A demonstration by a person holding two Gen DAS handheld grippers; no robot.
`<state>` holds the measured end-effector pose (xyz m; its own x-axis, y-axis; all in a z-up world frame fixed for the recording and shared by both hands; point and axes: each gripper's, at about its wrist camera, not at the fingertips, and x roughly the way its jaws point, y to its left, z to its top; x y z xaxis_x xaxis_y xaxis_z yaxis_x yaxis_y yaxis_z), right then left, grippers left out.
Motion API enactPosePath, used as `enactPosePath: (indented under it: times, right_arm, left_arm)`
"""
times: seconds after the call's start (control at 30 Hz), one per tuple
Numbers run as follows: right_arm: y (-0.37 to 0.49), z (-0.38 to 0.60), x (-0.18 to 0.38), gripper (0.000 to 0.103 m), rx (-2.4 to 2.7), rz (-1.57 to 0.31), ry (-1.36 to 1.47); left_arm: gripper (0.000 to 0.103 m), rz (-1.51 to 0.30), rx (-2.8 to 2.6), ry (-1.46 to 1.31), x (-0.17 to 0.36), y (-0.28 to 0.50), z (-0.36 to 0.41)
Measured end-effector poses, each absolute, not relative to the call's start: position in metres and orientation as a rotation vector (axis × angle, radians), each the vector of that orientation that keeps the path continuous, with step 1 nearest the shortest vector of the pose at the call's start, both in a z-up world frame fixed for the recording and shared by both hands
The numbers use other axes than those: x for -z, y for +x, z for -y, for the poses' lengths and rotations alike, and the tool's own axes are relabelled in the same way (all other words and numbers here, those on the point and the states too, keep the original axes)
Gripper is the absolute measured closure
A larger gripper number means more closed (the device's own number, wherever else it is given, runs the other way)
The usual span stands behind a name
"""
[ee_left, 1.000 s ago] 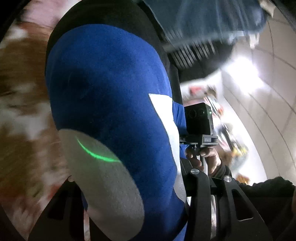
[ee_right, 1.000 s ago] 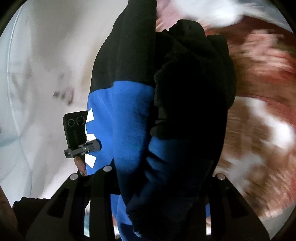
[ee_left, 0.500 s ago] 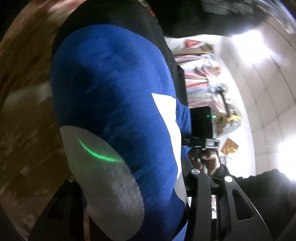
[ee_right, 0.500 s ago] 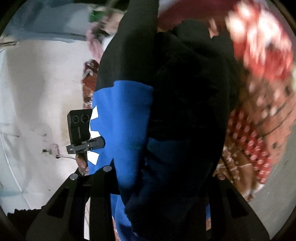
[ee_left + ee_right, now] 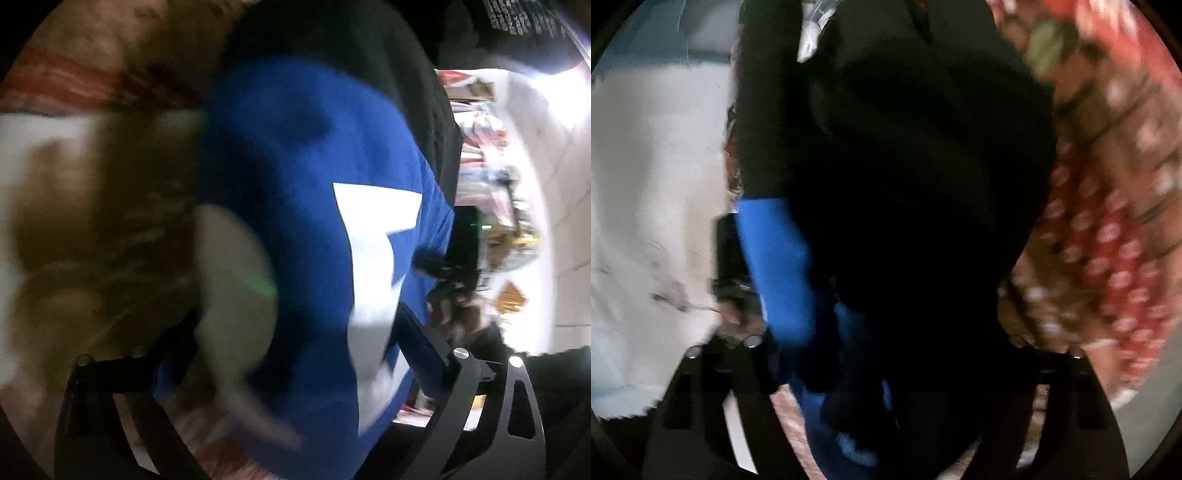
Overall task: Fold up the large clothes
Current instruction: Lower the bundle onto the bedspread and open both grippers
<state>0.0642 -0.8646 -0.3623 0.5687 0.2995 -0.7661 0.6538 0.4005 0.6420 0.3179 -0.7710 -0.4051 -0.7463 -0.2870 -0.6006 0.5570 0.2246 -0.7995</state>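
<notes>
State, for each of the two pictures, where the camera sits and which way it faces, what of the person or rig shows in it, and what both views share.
Left wrist: sits on the left gripper, looking along its fingers into the blue and black garment; the other gripper shows at right.
Right wrist: sits on the right gripper, facing the garment's black part; a red patterned cloth lies beyond.
Shared: the same garment, filling both views.
</notes>
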Motion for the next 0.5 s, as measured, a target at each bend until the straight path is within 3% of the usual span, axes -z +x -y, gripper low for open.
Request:
enactPosePath:
  times: [0.2, 0.3, 0.5]
  right_arm:
    - [0.083, 0.855, 0.280, 0.004, 0.545, -1.035, 0.782]
    - [0.108, 0.833, 0.246, 0.004, 0.651, -1.006, 0.632]
    - [0.131, 0.875, 0.300, 0.005, 0.771, -1.075, 0.444]
  left_arm:
    - [0.006, -1.224, 1.330, 0.574, 0.302, 0.291, 0.728]
    - [0.005, -1.004, 1.302, 0.593, 0.271, 0.256, 0.710]
    - [0.005, -0.971, 1.217, 0.567, 0.298, 0.212, 0.710]
